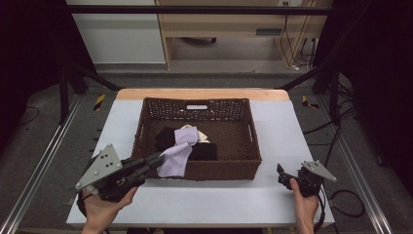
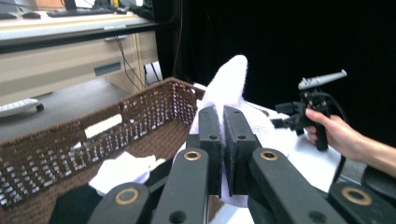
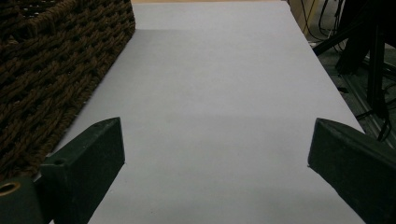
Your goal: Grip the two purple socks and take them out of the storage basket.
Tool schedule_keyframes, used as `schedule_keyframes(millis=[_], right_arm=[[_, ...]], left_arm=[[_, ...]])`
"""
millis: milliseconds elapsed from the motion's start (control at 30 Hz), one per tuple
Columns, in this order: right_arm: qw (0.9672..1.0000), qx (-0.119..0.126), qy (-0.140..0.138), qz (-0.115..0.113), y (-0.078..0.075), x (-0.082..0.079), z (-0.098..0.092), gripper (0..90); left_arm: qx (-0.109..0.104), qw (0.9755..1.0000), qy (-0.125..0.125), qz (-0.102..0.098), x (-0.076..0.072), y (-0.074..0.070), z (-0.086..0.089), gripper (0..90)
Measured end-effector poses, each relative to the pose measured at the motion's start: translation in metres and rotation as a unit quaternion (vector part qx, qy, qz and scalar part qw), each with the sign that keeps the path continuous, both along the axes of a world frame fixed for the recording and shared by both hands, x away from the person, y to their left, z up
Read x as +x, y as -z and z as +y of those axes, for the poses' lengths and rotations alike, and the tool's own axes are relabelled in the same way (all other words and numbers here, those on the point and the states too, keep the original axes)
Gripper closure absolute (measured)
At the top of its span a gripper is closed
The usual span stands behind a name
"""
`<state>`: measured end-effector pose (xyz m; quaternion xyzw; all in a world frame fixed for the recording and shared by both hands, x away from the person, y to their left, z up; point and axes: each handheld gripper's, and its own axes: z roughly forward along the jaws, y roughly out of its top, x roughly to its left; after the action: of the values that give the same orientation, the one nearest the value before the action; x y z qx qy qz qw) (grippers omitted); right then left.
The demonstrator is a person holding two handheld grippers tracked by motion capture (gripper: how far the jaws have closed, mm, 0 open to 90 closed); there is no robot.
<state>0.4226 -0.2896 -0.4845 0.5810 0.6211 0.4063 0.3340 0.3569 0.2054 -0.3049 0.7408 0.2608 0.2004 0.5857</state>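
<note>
Where the basket (image 1: 146,127) sits mid-tabletop, we note the left hand-held gripper (image 1: 158,159) pinching a lilac cloth (image 1: 176,157) over its near rim; the right hand-held gripper (image 1: 281,174), jaws spread, rests near the tabletop's right edge.

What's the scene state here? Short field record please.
left tool: shut on lilac sock, at basket's near wall
lilac sock: draped over near wall, partly inside
basket: brown wicker, mid-table
basket contents: black garment, pale cloth
right tool: open, holding nothing, over the table right of basket
</note>
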Motion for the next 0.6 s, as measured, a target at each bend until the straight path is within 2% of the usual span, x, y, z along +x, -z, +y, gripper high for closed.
schedule_keyframes(millis=[233,300,500,600], right_arm=[[1.0,-0.001,0.001,0.001,0.0,0.0,0.0,4.2],[1.0,-0.001,0.001,0.001,0.0,0.0,0.0,4.2],[1.0,0.0,0.0,0.0,0.0,0.0,0.001,4.2],[1.0,0.001,0.0,0.0,0.0,0.0,0.0,4.2]], left_arm=[[0.021,0.9993,0.008,0.03,-0.008,0.027,0.002,86.5],[0.024,0.9991,0.008,0.034,-0.009,0.033,0.002,86.4],[0.043,0.9972,0.011,0.061,-0.009,0.051,0.001,86.4],[0.058,0.9953,0.013,0.077,-0.006,0.063,-0.003,86.4]])
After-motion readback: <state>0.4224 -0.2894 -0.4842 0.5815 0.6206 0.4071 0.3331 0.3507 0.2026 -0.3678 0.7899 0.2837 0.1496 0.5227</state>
